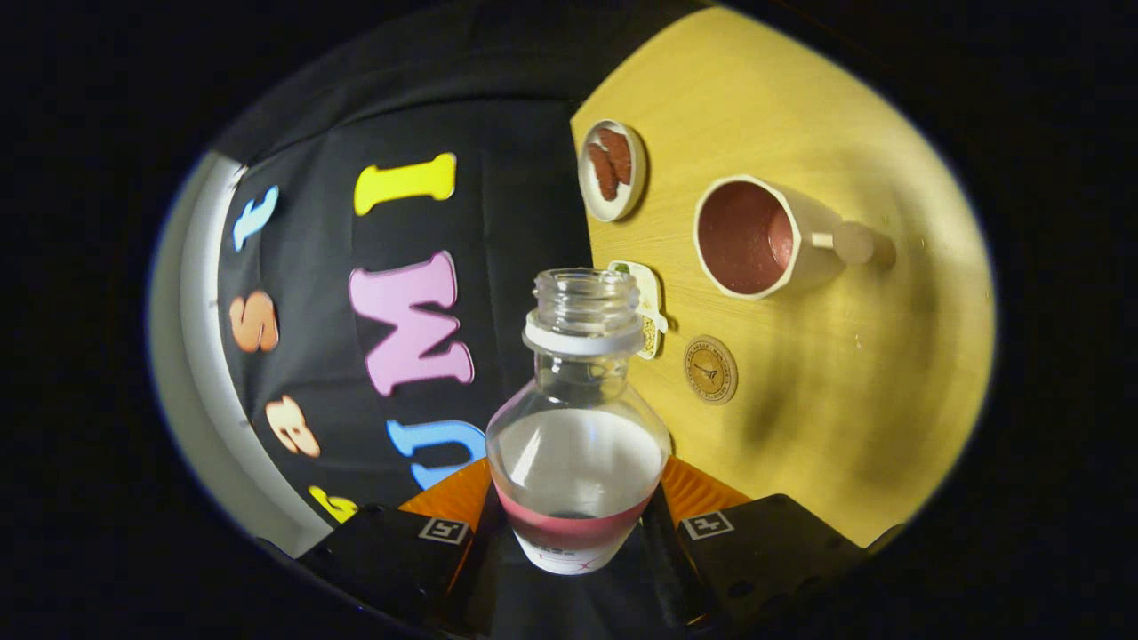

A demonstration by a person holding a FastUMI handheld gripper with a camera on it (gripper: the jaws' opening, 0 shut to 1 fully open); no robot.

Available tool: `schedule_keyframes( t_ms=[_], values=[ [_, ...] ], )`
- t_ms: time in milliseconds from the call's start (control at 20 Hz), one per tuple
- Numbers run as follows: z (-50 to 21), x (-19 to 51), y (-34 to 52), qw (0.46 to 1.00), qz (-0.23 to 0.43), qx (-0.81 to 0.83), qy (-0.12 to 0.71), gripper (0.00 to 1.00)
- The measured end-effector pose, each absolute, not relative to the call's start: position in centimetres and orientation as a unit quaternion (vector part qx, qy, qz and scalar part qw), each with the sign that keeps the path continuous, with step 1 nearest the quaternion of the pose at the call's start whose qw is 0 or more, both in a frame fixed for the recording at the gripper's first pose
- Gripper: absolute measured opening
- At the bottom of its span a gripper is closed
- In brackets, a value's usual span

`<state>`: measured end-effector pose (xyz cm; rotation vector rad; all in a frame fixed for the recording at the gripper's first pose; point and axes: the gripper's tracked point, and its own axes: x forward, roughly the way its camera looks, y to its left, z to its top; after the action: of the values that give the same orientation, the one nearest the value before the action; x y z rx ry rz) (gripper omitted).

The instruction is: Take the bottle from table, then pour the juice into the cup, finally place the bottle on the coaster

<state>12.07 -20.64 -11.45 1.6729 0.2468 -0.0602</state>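
Tongs (576, 524) clamp bottle (578, 444) between fingers; cup (756, 236), coaster (709, 370) beyond.

You're looking at a yellow wood-grain tabletop (800, 107) lit warmly, with soft dark shadows pooled across its near side. Behind it hangs the booth's black cloth wall (516, 204) — it meets the table's edge in a straight line. Past the cloth runs a pale, bright strip (191, 356) — wall or frame, you can't tell which.
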Motion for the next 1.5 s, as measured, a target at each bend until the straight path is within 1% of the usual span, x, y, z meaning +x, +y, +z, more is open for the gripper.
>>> schedule_keyframes(
  t_ms=[100,350,450,500,650,850,1050,1300,1500],
  values=[
    [-11.2,10.3,-20.3,0.724,-0.011,0.682,0.104,0.71],
    [-11.5,6.3,-18.2,0.838,0.016,0.533,0.111,0.71],
    [-12.0,5.4,-17.4,0.879,0.013,0.463,0.112,0.71],
    [-12.0,5.1,-17.1,0.9,0.001,0.423,0.106,0.71],
    [-12.7,4.5,-16.3,0.941,-0.027,0.322,0.096,0.71],
    [-13.3,5.3,-15.8,0.97,-0.066,0.215,0.093,0.72],
    [-13.0,7.7,-15.3,0.985,-0.097,0.116,0.089,0.71],
    [-12.0,12.7,-14.7,0.987,-0.122,0.075,0.078,0.72],
    [-11.8,17.0,-15.9,0.982,-0.166,0.047,0.072,0.72]
  ],
)
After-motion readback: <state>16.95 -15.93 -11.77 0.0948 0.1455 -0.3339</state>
